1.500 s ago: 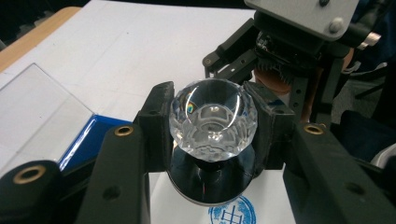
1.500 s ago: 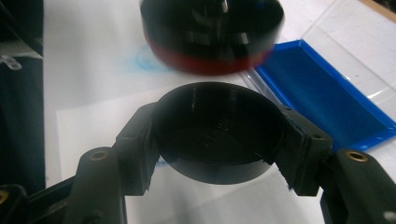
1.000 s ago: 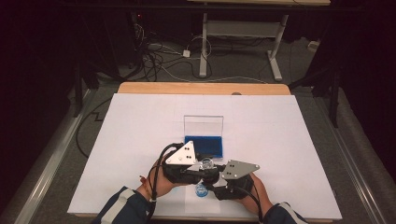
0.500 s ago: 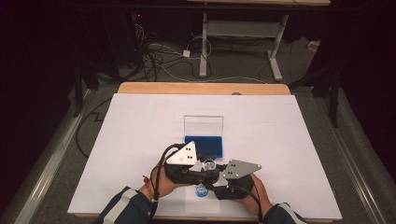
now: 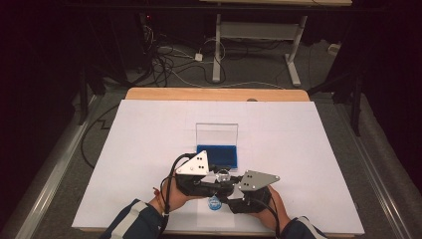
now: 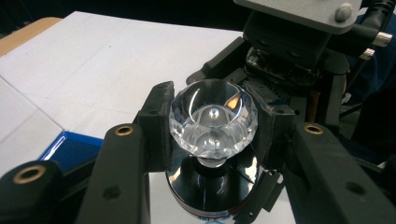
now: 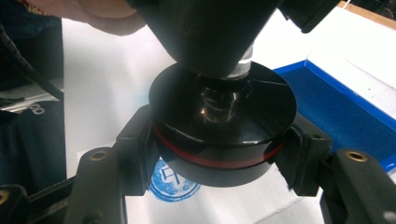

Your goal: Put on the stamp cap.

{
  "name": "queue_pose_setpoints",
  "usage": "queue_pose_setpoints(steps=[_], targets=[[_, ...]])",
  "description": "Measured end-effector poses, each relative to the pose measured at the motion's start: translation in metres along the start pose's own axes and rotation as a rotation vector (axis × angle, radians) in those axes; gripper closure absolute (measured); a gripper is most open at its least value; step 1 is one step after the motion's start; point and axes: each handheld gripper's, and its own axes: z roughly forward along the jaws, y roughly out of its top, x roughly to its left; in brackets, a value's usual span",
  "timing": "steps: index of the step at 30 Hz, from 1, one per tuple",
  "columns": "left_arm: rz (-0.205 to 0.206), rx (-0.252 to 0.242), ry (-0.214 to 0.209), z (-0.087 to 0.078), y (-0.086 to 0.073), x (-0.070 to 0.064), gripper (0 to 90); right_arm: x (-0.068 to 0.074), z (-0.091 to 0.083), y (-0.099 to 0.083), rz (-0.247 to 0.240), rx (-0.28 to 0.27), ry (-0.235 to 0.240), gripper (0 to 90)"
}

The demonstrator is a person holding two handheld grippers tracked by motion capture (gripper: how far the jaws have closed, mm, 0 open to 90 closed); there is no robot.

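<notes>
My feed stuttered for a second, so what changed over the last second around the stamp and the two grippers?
Very little changed. The left gripper and right gripper crept slightly toward the person, and the blue print on the paper shows a bit more. Both were holding the stamp a second ago and hold it now: the left on its clear knob, the right on its black base. The ink pad stayed put, lid open.

Ink pad case [image 5: 217, 149] just beyond claws, white sheet [image 5: 308, 149] seemingly open

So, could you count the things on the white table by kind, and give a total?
Round black stamp with clear faceted knob: 1
Open blue ink pad with clear lid: 1
Blue round stamped print on the white sheet: 1
Handheld two-jaw grippers, left and right: 2
Total: 5
</notes>
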Motion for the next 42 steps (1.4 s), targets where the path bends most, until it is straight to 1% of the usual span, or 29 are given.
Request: queue_pose_setpoints(steps=[4, 8, 12, 17, 21, 23, 25, 29, 31, 32, 35, 37, 42], targets=[[0.002, -0.007, 0.005, 0.001, 0.0, -0.001, 53.9, 0.001, 0.0, 0.0, -0.002, -0.004, 0.0, 38.0], [-0.02, -0.029, -0.002, -0.003, -0.001, 0.002, 54.0, 0.001, -0.003, 0.0, -0.004, -0.024, -0.008, 38.1], [-0.03, -0.036, -0.01, -0.004, -0.001, 0.004, 54.0, 0.001, -0.004, 0.0, -0.004, -0.034, -0.015, 38.1], [-0.048, -0.041, -0.019, -0.004, -0.002, 0.005, 53.9, 0.001, -0.005, 0.0, -0.01, -0.031, -0.019, 38.2], [-0.07, -0.052, -0.037, -0.004, -0.004, 0.007, 53.9, 0.001, -0.006, 0.001, -0.019, -0.029, -0.024, 38.2], [-0.075, -0.049, -0.044, -0.005, -0.004, 0.008, 53.9, 0.001, -0.006, 0.001, -0.02, -0.024, -0.03, 38.2], [-0.079, -0.049, -0.048, -0.005, -0.004, 0.008, 53.9, 0.001, -0.007, 0.001, -0.02, -0.022, -0.025, 38.3], [-0.078, -0.055, -0.047, -0.005, -0.005, 0.007, 53.9, 0.003, -0.007, 0.001, -0.023, -0.023, -0.032, 38.3], [-0.068, -0.057, -0.04, -0.004, -0.005, 0.005, 53.9, 0.003, -0.007, 0.001, -0.024, -0.024, -0.033, 38.3], [-0.059, -0.05, -0.035, -0.004, -0.004, 0.004, 53.9, 0.003, -0.007, 0.002, -0.026, -0.02, -0.033, 38.3], [-0.049, -0.054, -0.024, -0.003, -0.003, 0.001, 53.9, 0.004, -0.007, 0.002, -0.026, -0.019, -0.032, 38.3], [-0.032, -0.051, -0.014, -0.002, -0.003, -0.001, 53.9, 0.004, -0.007, 0.002, -0.026, -0.018, -0.034, 38.3], [-0.022, -0.07, -0.001, -0.002, -0.002, -0.004, 53.9, 0.005, -0.008, 0.002, -0.028, -0.022, -0.04, 38.3]])
